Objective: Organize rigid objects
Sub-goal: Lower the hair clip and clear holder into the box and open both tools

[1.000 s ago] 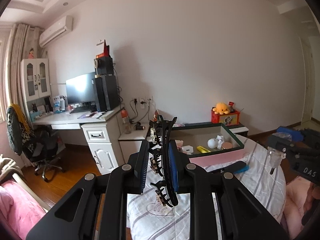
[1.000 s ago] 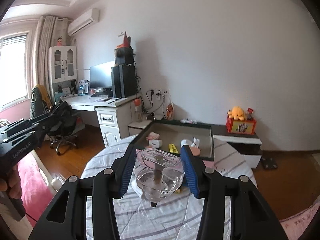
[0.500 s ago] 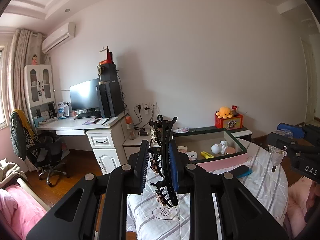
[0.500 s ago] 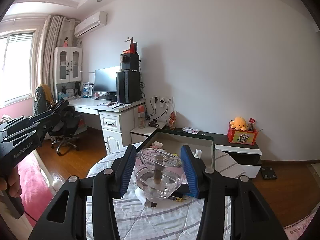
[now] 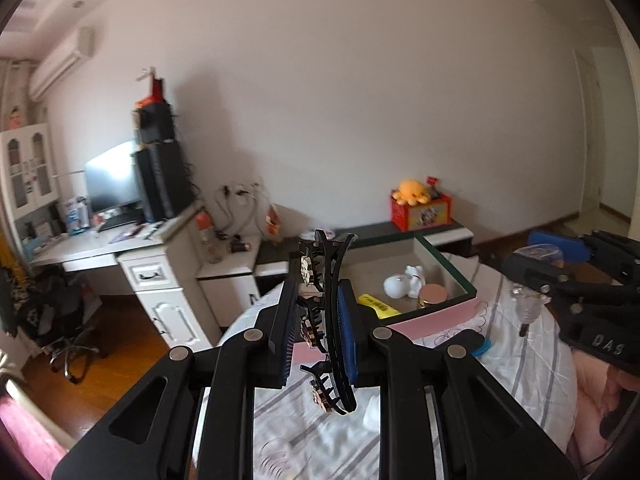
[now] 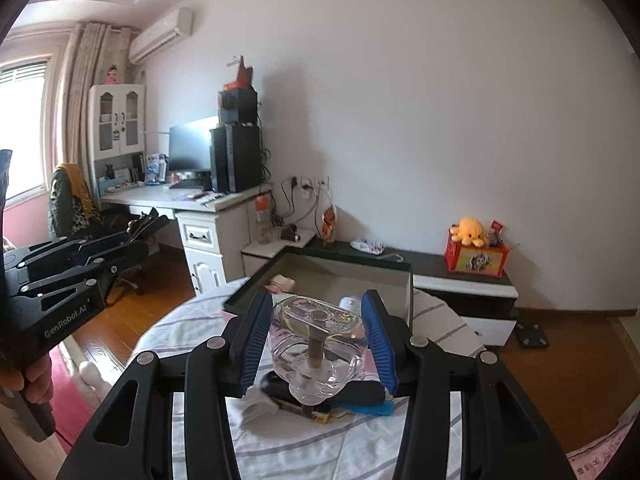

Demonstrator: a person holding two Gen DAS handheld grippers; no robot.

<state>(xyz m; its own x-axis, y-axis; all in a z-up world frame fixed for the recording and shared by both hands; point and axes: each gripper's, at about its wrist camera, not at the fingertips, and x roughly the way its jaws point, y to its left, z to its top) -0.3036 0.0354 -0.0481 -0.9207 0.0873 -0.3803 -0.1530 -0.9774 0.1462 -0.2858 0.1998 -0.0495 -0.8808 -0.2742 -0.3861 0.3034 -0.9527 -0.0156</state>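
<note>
At the lower centre of the left wrist view, a black hair claw (image 5: 334,320) is clamped upright between the nearly closed fingers of the left hand-held gripper (image 5: 320,336), judged ready for carrying to the open box (image 5: 460,276) at centre right on the striped bench (image 5: 532,360). A white figurine (image 5: 412,276) and a yellow item (image 5: 378,305) are already seen inside the box. In the right wrist view, a clear bottle (image 6: 316,344) is gripped at lower centre by the right hand-held gripper (image 6: 316,348), neck downward, just before the same box (image 6: 394,268). Blur softens the left view, and the items beneath the bottle are hidden and cannot be identified.
</note>
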